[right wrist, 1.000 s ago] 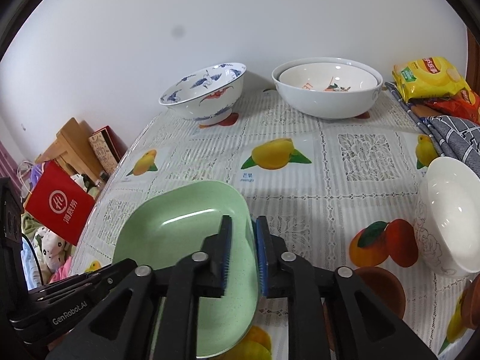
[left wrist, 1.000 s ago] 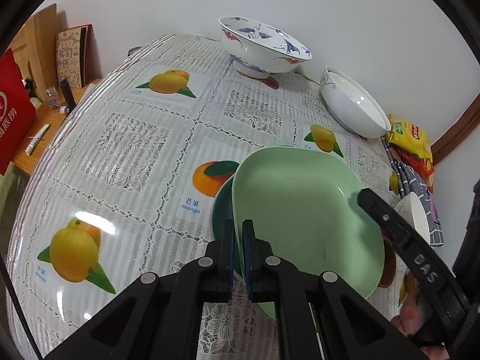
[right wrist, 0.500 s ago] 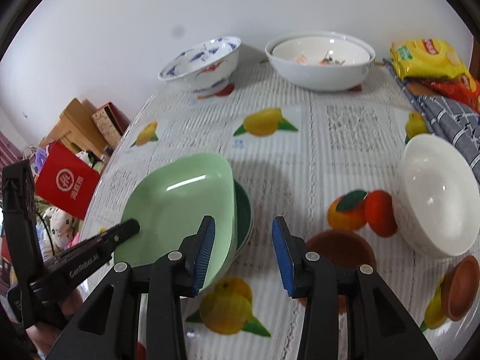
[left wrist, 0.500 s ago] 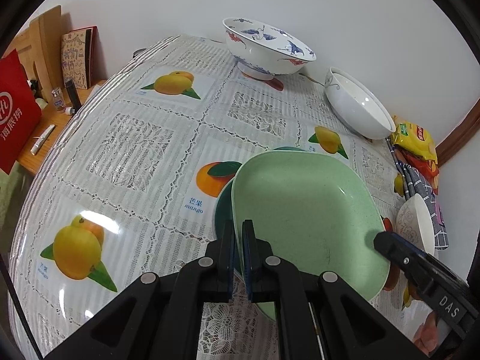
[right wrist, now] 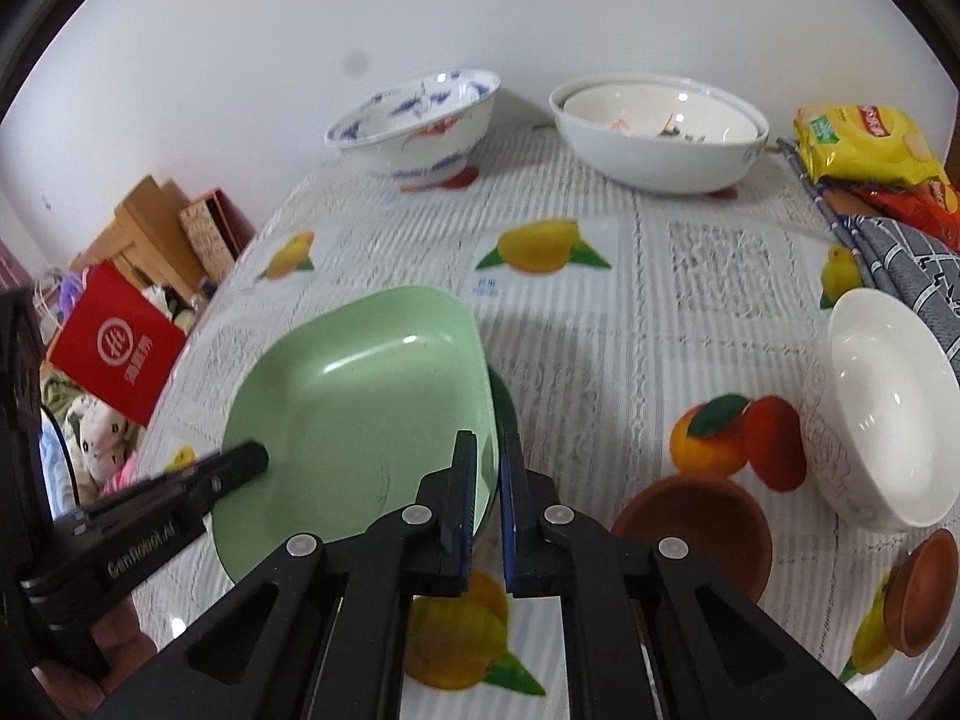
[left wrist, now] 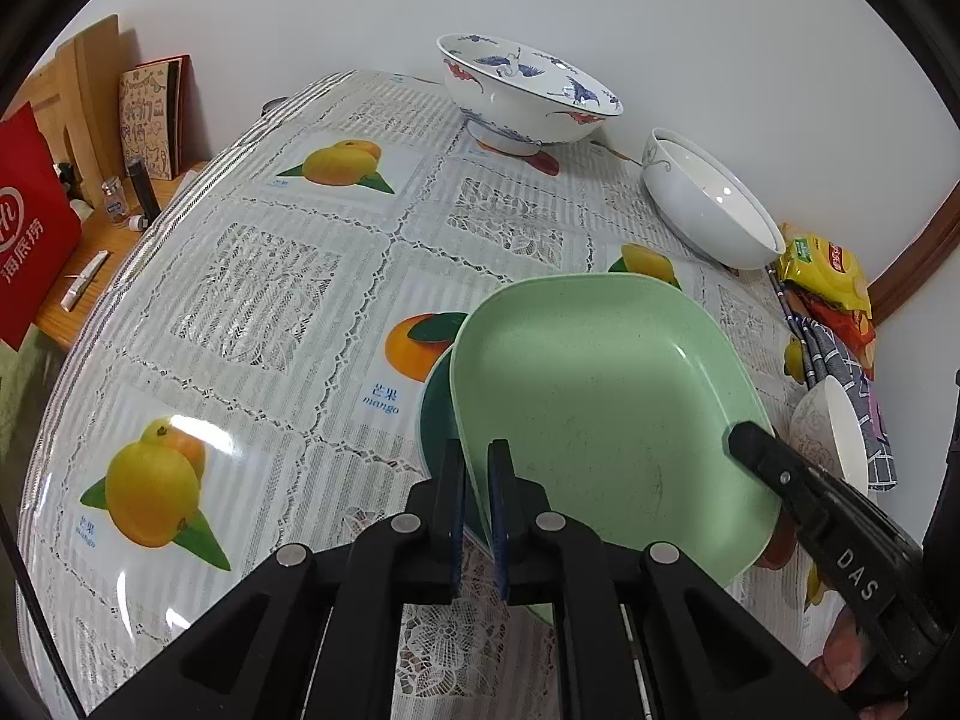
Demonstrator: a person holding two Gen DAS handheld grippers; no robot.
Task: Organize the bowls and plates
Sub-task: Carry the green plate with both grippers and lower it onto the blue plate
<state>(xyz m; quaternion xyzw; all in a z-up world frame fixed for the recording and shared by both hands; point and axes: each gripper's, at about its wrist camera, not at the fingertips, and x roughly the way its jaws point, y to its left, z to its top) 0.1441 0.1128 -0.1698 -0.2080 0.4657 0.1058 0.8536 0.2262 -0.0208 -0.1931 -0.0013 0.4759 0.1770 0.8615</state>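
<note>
A light green square plate (left wrist: 600,414) lies over a dark green plate (left wrist: 437,414) on the fruit-print tablecloth. My left gripper (left wrist: 475,468) is shut on the light green plate's near rim. In the right wrist view the same plate (right wrist: 360,420) fills the lower left, and my right gripper (right wrist: 486,462) is shut on its right rim, with the dark green plate (right wrist: 507,414) just beyond. Each gripper shows in the other's view, at opposite edges of the plate.
A blue-and-white bowl (right wrist: 414,120) and nested white bowls (right wrist: 660,132) stand at the back. A white bowl (right wrist: 888,408), two brown dishes (right wrist: 696,528), snack bags (right wrist: 864,144) and a grey cloth (right wrist: 906,258) lie on the right. A red bag (left wrist: 30,228) stands off the table's left edge.
My right gripper opened half a second ago, came back and has shut on the light green plate's right rim. My left gripper has kept its hold.
</note>
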